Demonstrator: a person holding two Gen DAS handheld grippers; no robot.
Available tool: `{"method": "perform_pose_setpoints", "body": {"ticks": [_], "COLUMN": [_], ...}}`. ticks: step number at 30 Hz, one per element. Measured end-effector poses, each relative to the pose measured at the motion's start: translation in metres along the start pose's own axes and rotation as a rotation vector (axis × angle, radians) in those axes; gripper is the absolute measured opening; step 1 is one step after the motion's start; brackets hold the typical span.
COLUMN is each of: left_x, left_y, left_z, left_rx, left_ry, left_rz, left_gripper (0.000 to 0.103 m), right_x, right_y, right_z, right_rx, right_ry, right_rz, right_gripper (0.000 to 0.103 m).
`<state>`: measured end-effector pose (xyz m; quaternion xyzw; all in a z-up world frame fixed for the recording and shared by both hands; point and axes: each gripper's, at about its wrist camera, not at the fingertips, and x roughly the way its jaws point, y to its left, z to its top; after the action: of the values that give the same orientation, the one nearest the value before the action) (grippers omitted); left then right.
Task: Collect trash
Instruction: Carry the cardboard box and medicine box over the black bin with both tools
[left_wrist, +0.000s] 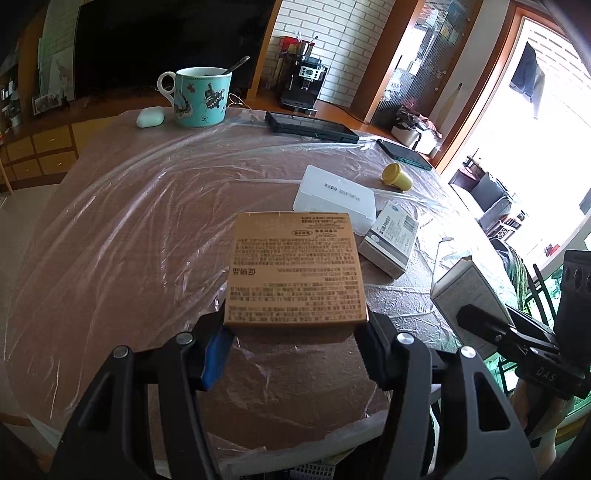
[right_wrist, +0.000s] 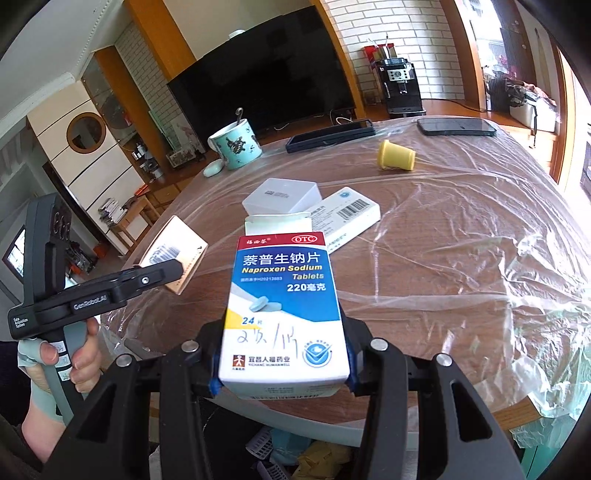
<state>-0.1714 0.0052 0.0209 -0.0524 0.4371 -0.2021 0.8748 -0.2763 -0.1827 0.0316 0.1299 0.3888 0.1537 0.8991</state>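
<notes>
Trash here means small cartons; two are already held above the near edge of a round table (left_wrist: 110, 206) wrapped in clear plastic film. In the left wrist view, the left gripper (left_wrist: 295, 343) is clamped on a brown cardboard box (left_wrist: 295, 273) printed with dense small text, its pads pressing the box's two near corners; the box sits flat and level between the jaws. In the right wrist view, the right gripper (right_wrist: 282, 380) is clenched on a blue and white medicine box (right_wrist: 284, 306) labelled Naproxen Sodium Tablets, gripped by its lower end, its top flap open; handwriting marks the white lower part. A hand (right_wrist: 79, 358) at the left of that view holds the left gripper's handle.

More items lie on the table: a translucent white plastic case (left_wrist: 334, 199) toward the middle; just beside it, a white medicine carton (left_wrist: 391, 240) with a barcode, lying flat; beyond them toward the far right edge, a yellow plastic cup (left_wrist: 396, 177) tipped on its side. At the far edge stand a turquoise patterned mug (left_wrist: 201, 98) with a spoon in it, a white earbud case (left_wrist: 150, 116) just beside the mug, a dark tablet (left_wrist: 314, 127), and a dark phone (right_wrist: 456, 126) lying flat.

Below the near edge, a bin (right_wrist: 295, 454) shows crumpled paper, partly hidden by the gripper.
</notes>
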Motion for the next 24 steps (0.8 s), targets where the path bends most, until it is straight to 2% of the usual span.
{"method": "perform_pose_setpoints", "body": {"ticks": [24], "left_x": [-0.021], "left_y": [-0.011], "left_z": [-0.019], "left_rx": [0.072], "left_ry": [-0.022], "left_rz": [-0.039], "left_gripper": [0.059], "right_x": [-0.015], "right_y": [-0.002], "right_z": [-0.006], "right_rx": [-0.019], "right_ry": [-0.016], "right_rz": [-0.002], "right_gripper": [0.046]}}
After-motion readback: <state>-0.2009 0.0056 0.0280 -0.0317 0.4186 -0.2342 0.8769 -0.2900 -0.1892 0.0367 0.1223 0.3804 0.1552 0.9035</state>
